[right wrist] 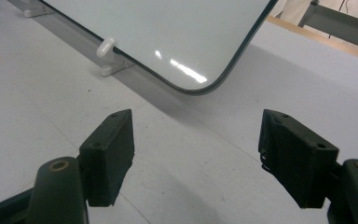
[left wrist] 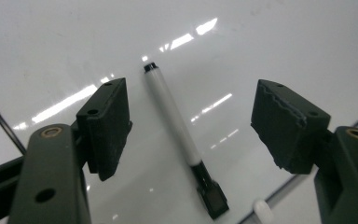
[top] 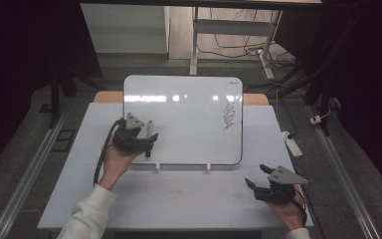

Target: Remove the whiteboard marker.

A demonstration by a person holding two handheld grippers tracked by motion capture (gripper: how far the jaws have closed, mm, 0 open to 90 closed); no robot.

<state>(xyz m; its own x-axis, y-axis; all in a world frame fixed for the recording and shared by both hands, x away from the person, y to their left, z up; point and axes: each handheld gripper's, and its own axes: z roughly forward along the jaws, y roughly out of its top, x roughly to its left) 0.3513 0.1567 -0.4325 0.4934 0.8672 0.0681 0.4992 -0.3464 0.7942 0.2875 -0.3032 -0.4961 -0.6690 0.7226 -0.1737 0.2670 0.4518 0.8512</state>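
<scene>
A whiteboard (top: 184,119) lies on the grey table (top: 179,199), with a black scribble (top: 230,115) near its right edge. A white marker with a black cap (left wrist: 175,121) lies flat on the board's left part (top: 149,130). My left gripper (top: 151,143) hovers over it, open, and in the left gripper view (left wrist: 191,107) the marker sits between the two pads without touching either. My right gripper (top: 257,176) rests low over the table at the front right, open and empty (right wrist: 196,140), pointing at the board's near right corner (right wrist: 200,86).
Two white clips (top: 158,167) (top: 208,167) hold the board's front edge; one of them (right wrist: 106,46) lies ahead of the right gripper. Beyond the table are desk legs and cables on the floor (top: 238,47). A white power strip (top: 292,143) lies off the right edge.
</scene>
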